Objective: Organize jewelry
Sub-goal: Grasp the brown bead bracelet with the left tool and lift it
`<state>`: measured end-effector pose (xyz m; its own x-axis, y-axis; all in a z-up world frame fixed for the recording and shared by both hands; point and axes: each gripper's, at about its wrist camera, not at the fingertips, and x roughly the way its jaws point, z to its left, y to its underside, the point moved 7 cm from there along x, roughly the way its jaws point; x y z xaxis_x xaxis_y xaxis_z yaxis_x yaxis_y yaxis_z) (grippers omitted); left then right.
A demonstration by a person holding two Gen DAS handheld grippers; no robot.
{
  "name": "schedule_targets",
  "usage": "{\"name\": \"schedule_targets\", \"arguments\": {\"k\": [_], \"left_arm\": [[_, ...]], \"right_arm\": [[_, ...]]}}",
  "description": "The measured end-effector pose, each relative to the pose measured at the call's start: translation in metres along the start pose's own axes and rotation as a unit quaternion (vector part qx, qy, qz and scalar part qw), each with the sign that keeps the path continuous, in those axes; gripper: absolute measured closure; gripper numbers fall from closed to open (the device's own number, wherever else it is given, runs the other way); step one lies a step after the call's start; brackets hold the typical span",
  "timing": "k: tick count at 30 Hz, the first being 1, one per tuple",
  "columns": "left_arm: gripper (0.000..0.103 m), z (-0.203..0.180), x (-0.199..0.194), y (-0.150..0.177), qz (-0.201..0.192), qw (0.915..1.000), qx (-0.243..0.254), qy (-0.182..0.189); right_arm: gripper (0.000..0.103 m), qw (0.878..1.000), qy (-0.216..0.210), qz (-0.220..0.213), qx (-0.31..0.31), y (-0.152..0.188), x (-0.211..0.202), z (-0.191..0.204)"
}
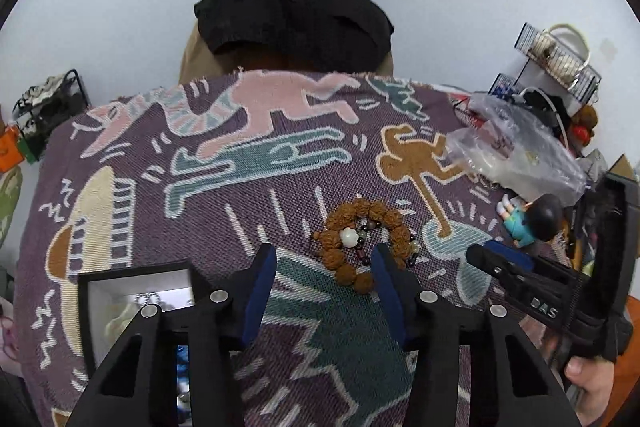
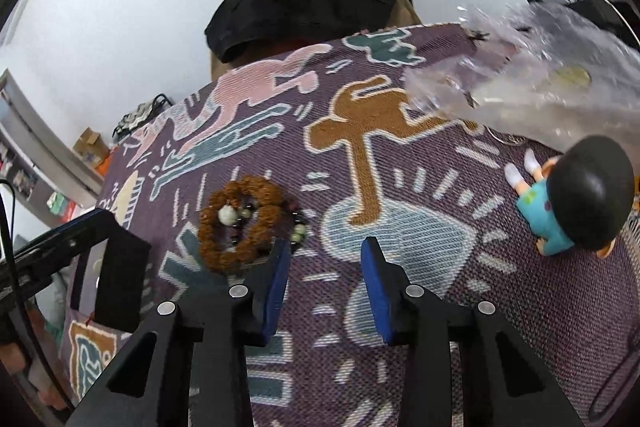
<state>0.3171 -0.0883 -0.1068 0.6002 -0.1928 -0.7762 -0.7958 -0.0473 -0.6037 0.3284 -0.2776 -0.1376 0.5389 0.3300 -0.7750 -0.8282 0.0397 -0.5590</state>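
Jaws spread, both grippers | bead bracelet [image 1: 362, 243] just ahead, ungrasped

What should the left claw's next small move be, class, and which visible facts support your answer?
Probably ease the left claw forward and down, then close on the brown bead bracelet. Its jaws stand open with nothing between them, and the bracelet lies flat on the patterned cloth just ahead of the tips, its near edge between them. The right claw is also open but sits beside the bracelet.
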Motion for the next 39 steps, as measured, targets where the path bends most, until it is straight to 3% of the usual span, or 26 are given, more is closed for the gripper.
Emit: {"name": "schedule_targets", "arguments": {"k": [13,21,23,29,39], "left_arm": [[0.057,-0.012,0.068,0.011,0.059,0.9974,0.011,-0.041],[0.059,-0.001,0.089,0.02,0.07,0.9968,-0.021,-0.032],[0.079,0.0,0.09,0.02,0.068,0.997,-0.022,-0.03],[0.083,0.001,0.078,0.017,0.056,0.9979,-0.02,-0.025],[0.083,0.003,0.025,-0.008,0.006,0.9999,-0.008,-0.013]], "right_arm": [[0.066,0.999,0.014,-0.009,0.051,0.012,0.007,-0.021],[0.066,0.998,0.01,-0.007,0.06,0.015,0.014,-0.017],[0.066,0.998,0.009,-0.006,0.059,0.015,0.016,-0.016],[0.066,0.999,0.008,-0.002,0.053,0.013,0.018,-0.01],[0.066,1.0,0.006,0.007,0.029,0.003,0.024,0.004]]}}
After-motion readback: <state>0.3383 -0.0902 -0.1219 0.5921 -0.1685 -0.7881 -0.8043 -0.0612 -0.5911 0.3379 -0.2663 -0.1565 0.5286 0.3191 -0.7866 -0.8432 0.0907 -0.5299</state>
